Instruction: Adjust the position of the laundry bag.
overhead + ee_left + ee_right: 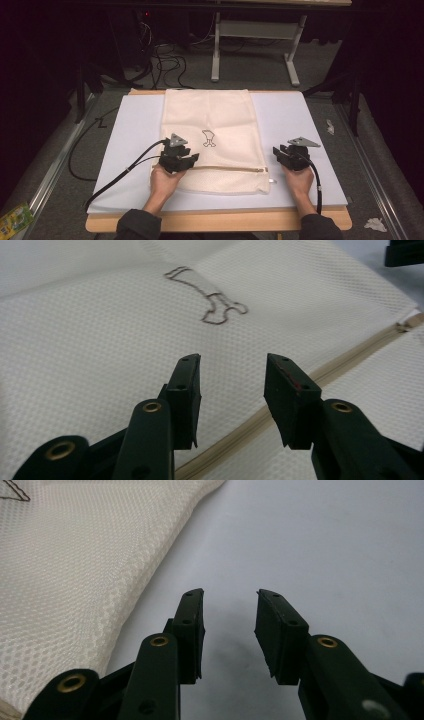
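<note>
Both grippers' jaws half open, holding nothing.

Before you, a pale board (300, 120) covers the wooden surface (220, 221) in a dim room. Grey carpet (250, 70) stretches beyond, where black cables (167, 62) coil beside a white desk frame (216, 45). Crumpled paper (375, 224) lies at your right.

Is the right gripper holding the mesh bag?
No. In the right gripper view the right gripper has its jaws apart over the bare white board, and the mesh bag lies beside it.
</note>
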The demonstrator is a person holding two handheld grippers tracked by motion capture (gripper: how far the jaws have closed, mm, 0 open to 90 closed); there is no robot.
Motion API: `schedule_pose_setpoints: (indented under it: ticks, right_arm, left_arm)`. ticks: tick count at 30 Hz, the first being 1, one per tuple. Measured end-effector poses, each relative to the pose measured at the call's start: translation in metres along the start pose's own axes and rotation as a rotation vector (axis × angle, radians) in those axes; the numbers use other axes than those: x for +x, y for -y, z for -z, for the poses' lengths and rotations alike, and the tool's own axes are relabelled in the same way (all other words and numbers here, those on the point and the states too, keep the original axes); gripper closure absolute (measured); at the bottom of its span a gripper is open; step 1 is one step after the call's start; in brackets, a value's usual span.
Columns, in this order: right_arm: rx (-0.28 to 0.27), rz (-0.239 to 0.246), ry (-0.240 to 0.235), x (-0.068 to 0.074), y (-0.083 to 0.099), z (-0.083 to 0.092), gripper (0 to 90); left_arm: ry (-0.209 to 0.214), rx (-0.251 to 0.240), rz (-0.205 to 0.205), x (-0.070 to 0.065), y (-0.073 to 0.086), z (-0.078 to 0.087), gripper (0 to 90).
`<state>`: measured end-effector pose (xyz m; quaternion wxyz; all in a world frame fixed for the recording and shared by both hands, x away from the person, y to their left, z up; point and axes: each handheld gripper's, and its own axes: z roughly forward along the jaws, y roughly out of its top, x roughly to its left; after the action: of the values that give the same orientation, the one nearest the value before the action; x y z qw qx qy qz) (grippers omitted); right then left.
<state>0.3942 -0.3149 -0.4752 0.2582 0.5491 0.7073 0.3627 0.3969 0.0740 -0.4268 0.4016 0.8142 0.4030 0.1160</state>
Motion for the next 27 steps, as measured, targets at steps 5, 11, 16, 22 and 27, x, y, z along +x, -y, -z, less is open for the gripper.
schedule_pose_setpoints:
  ticks: [5,11,16,22,27]
  right_arm:
    - [-0.016,-0.035,-0.004,-0.003,0.003,0.001,63.9]
    - [-0.017,-0.061,-0.001,-0.005,0.004,0.001,63.3]
    - [-0.025,-0.068,0.003,-0.006,0.004,0.001,62.6]
    - [-0.037,-0.079,0.008,-0.007,0.005,0.002,61.9]
    - [-0.037,-0.08,0.009,-0.007,0.005,0.002,61.3]
  left_arm:
    - [0.04,0.023,-0.032,-0.023,-0.009,-0.014,59.9]
    - [0.082,0.045,-0.045,-0.043,-0.017,-0.029,60.3]
    - [0.107,0.057,-0.053,-0.055,-0.023,-0.037,60.4]
    - [0.141,0.059,-0.077,-0.076,-0.031,-0.047,60.8]
    - [0.169,0.079,-0.108,-0.097,-0.039,-0.058,60.6]
